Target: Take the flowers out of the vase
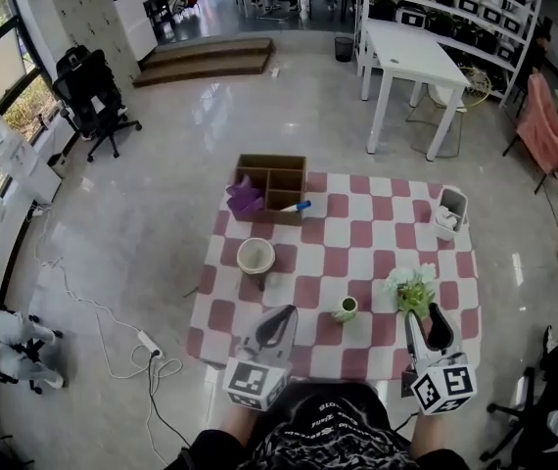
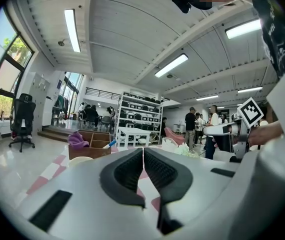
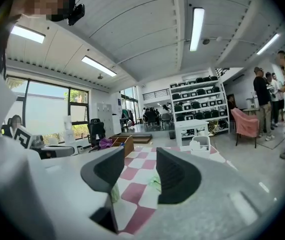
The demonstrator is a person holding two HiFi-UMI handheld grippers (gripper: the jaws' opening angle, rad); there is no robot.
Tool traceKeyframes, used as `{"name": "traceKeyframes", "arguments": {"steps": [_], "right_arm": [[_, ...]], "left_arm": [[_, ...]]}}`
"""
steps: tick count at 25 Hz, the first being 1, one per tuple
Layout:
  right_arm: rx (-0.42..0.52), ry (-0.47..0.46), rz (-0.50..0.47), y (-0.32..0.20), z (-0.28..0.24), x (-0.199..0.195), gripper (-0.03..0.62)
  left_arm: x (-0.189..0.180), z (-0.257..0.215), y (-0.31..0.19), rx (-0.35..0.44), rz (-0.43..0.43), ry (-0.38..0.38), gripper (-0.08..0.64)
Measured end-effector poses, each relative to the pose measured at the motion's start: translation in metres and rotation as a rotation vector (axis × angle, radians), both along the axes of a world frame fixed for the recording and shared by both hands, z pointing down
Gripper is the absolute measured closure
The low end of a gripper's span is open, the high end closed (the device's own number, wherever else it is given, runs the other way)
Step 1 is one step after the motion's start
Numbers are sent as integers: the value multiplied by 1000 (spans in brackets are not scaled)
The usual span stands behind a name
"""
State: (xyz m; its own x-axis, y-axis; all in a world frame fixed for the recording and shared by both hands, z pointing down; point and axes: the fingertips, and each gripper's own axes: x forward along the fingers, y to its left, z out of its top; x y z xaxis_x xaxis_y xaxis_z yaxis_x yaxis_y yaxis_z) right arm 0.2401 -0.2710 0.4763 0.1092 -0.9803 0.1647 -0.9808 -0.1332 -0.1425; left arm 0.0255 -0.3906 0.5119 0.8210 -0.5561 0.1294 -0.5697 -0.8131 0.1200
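Hovering over the near edge of the checkered table [image 1: 357,235], both grippers sit just in front of the person's lap. The left gripper [image 1: 284,316] has its two dark pads pressed together, tip to tip, with nothing between them; its own view shows the same closed seam [image 2: 142,151]. The right gripper [image 1: 424,316] has its jaws well apart, and its own view [image 3: 140,156] shows a wide gap. Low in that gap lies a bit of green stem that neither pad touches.

The small green vase [image 1: 345,308] stands upright on the cloth between the two grippers, its mouth showing nothing in it. The flowers [image 1: 413,284], a pale white-green bunch, are out of the vase and to its right, apart from it. They lie just beyond the right gripper's tips, their stems pointing back toward its jaws [image 3: 155,184]. Whether the bunch lies flat on the cloth I cannot tell.

Farther along, a white bowl [image 1: 256,256] sits at the table's left edge. A white basket [image 1: 449,211] rests near the far right corner. At the far edge stands a wooden divided box [image 1: 271,186], with a purple cloth [image 1: 245,199] in its near left compartment and a blue-capped marker [image 1: 296,207] leaning out of the next one.

Beyond the table lies polished floor, then a white desk [image 1: 406,52] and a black office chair [image 1: 88,91].
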Motion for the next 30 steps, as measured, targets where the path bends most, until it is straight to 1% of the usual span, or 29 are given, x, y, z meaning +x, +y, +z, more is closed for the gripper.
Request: {"name": "traceKeyframes", "arguments": {"steps": [4, 5, 7, 13, 22, 27, 30], "right_arm": [[-7, 53, 0, -2, 2, -12, 535], [-11, 62, 7, -2, 3, -14, 561], [-22, 72, 13, -2, 5, -16, 584], [-50, 133, 12, -2, 14, -24, 586], [-44, 157, -5, -4, 17, -32, 586], [-56, 176, -21, -5, 20, -34, 586], [-58, 164, -20, -4, 23, -33, 586]], "left_arm": [[-1, -1, 4, 9, 11, 9, 545], [-1, -1, 5, 10, 16, 11, 545], [-1, -1, 7, 8, 21, 11, 545], [-2, 2, 9, -2, 26, 7, 545], [-3, -3, 11, 24, 34, 28, 545], [-8, 0, 8, 15, 18, 19, 545], [-10, 3, 8, 10, 14, 11, 545]]}}
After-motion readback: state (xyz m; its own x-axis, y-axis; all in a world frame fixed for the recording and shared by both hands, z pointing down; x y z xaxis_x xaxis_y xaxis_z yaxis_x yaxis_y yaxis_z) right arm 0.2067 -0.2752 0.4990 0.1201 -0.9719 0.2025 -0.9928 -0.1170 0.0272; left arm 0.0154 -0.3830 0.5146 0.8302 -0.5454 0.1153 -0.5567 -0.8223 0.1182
